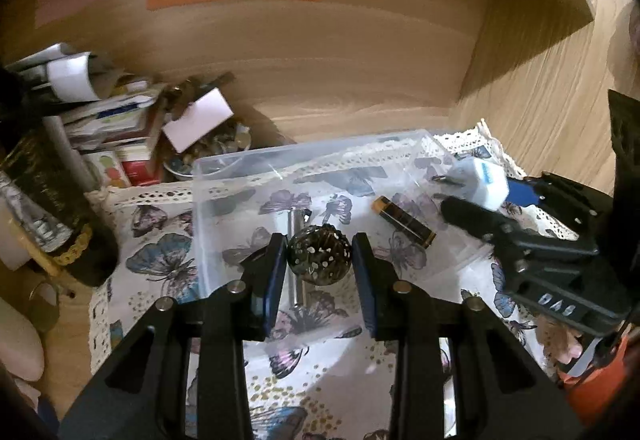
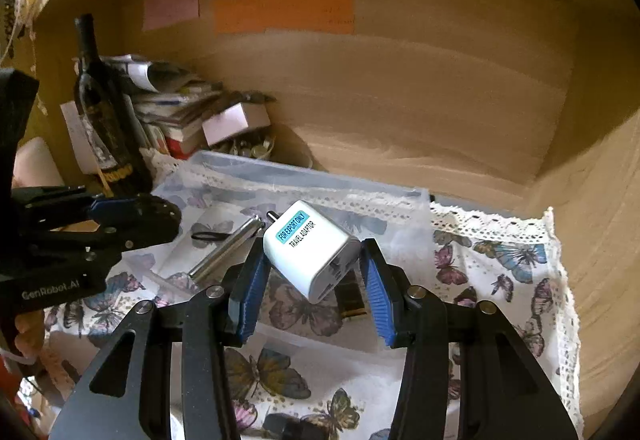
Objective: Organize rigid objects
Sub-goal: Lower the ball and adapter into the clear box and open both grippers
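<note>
My left gripper [image 1: 319, 254] is shut on a dark perforated metal ball [image 1: 319, 255] and holds it over the clear plastic bin [image 1: 224, 164]. A silver metal rod [image 1: 295, 260] and a black-and-gold lipstick tube [image 1: 404, 221] lie in the bin. My right gripper [image 2: 314, 262] is shut on a white travel adaptor [image 2: 316, 250], tilted, just above the bin; it also shows in the left wrist view [image 1: 478, 182]. The rod [image 2: 228, 248] lies to the adaptor's left and the lipstick tube [image 2: 352, 298] lies under it. The left gripper [image 2: 160, 214] shows at the left of the right wrist view.
A butterfly-print cloth with a lace edge [image 2: 500, 260] covers the shelf. A dark wine bottle [image 2: 100, 112], stacked papers and boxes [image 1: 120, 128] and a bowl of small items [image 1: 216, 152] crowd the back left. Wooden walls [image 2: 440, 100] enclose the back and right.
</note>
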`<action>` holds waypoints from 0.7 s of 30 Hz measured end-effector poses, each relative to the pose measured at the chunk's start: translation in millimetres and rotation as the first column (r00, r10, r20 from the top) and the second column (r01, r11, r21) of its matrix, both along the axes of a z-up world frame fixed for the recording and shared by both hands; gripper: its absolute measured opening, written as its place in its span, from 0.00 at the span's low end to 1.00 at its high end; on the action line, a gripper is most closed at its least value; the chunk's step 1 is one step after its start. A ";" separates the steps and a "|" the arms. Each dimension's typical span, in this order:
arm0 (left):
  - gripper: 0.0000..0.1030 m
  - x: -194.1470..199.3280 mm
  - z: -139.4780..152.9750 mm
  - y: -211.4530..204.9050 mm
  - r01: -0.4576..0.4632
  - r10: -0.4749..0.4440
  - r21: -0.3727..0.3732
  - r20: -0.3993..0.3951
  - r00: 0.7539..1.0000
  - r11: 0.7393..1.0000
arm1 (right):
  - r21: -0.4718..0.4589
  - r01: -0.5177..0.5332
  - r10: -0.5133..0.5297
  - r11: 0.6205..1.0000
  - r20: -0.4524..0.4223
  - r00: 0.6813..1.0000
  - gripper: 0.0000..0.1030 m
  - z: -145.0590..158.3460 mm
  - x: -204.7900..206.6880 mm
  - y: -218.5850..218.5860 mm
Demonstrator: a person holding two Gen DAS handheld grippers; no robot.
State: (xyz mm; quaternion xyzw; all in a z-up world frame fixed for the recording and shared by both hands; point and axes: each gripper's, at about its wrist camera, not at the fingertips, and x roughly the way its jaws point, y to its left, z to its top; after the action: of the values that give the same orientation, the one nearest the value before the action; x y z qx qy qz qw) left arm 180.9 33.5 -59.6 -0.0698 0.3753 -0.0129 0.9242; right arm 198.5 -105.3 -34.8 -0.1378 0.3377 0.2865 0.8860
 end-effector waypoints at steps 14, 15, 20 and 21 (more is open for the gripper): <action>0.32 38.4 -38.6 -7.5 0.002 -0.009 -0.052 -0.136 0.991 0.999 | -0.050 -0.006 0.001 0.999 -0.100 0.995 0.39 -36.0 24.0 15.0; 0.32 39.7 -39.5 -7.6 0.002 -0.009 -0.051 -0.140 0.990 0.999 | -0.050 -0.009 0.004 0.999 -0.101 0.995 0.39 -35.9 24.2 15.3; 0.32 40.0 -40.0 -7.7 0.001 -0.008 -0.050 -0.146 0.989 0.999 | -0.049 -0.015 0.010 0.999 -0.099 0.995 0.39 -34.7 23.2 15.7; 0.32 39.5 -39.1 -7.9 -0.001 -0.006 -0.048 -0.144 0.990 0.999 | -0.049 -0.017 0.012 0.999 -0.098 0.995 0.39 -33.9 22.2 15.4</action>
State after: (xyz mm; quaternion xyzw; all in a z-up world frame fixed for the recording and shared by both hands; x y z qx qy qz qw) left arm 220.4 25.7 -98.7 -0.0920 0.4409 -0.0181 0.8927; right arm 220.7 -89.9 -68.7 -0.1481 0.3866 0.2909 0.8625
